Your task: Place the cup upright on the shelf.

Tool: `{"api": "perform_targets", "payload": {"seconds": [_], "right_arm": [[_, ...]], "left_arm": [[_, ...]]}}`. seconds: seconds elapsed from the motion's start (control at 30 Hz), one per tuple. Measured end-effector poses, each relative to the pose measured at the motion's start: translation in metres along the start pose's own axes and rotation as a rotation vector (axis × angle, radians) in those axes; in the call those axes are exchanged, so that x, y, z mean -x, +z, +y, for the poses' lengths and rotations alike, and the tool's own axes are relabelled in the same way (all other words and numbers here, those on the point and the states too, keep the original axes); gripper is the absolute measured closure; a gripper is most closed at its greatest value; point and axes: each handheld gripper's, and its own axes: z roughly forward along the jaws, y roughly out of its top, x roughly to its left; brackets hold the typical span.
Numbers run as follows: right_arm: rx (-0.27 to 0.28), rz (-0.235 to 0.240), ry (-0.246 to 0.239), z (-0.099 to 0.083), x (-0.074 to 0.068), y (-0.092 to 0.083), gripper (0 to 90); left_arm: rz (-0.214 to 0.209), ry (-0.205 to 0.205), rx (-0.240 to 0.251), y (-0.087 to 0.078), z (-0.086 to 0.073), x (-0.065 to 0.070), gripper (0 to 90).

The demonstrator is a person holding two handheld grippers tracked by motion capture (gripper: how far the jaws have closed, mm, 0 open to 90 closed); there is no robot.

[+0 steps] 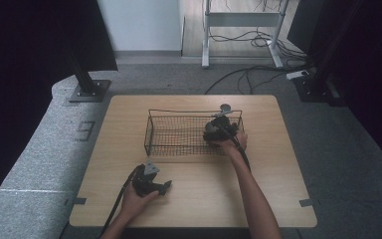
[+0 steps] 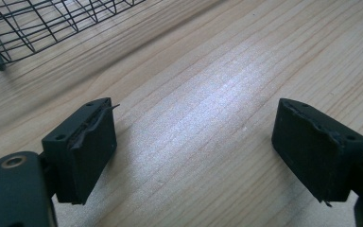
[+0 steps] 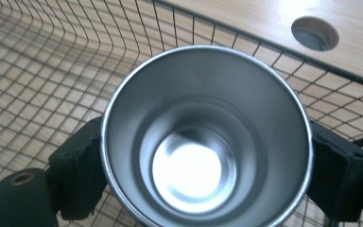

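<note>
- We see a wooden tabletop (image 1: 194,199) with a black wire basket (image 1: 179,130) standing on its far half, about midway between the left and right edges.
- The right claw (image 1: 218,130) reaches into the right end of the basket, held by the person's right hand (image 1: 233,143) at the basket's near right corner.
- In the right gripper view, a shiny metal cup (image 3: 203,137) sits squarely between the right claw's two black jaws, mouth facing the camera, so that we look straight down to its bright bottom.
- The jaws press against the cup's left and right sides; the claw is closed around it, about as wide as the cup itself.
- The basket's mesh (image 3: 42,75) lies behind and below the cup, so the cup is inside the basket; we cannot tell whether it touches the mesh floor.
- Beyond the basket's rim we notice a round hole (image 3: 315,33) in the tabletop.
- The left claw (image 1: 165,187) lies low over the near left part of the tabletop, held in the left hand (image 1: 134,201), well apart from the basket.
- In the left gripper view its jaws stand wide apart with only bare wood between them; the left claw (image 2: 194,151) holds nothing.
- A corner of the basket (image 2: 23,28) shows at the upper left of that view.
</note>
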Motion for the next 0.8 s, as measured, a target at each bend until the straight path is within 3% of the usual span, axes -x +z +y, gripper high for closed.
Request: {"api": "perform_targets", "payload": {"seconds": [0.13, 0.37, 0.53, 0.8], "right_arm": [[-0.02, -0.003, 0.02, 0.0, 0.003, -0.001, 12.9], [-0.023, 0.001, -0.001, -0.001, 0.0, -0.003, 9.0], [0.005, 0.014, 0.004, 0.0, 0.001, -0.008, 7.0], [0.094, 0.015, 0.025, 0.004, 0.002, -0.024, 7.1]], "left_arm": [[0.0, 0.0, 0.0, 0.0, 0.0, 0.0, 14.4], [0.0, 0.0, 0.0, 0.0, 0.0, 0.0, 14.4], [0.0, 0.0, 0.0, 0.0, 0.0, 0.0, 14.4], [0.001, 0.0, 0.0, 0.0, 0.0, 0.0, 14.4]]}}
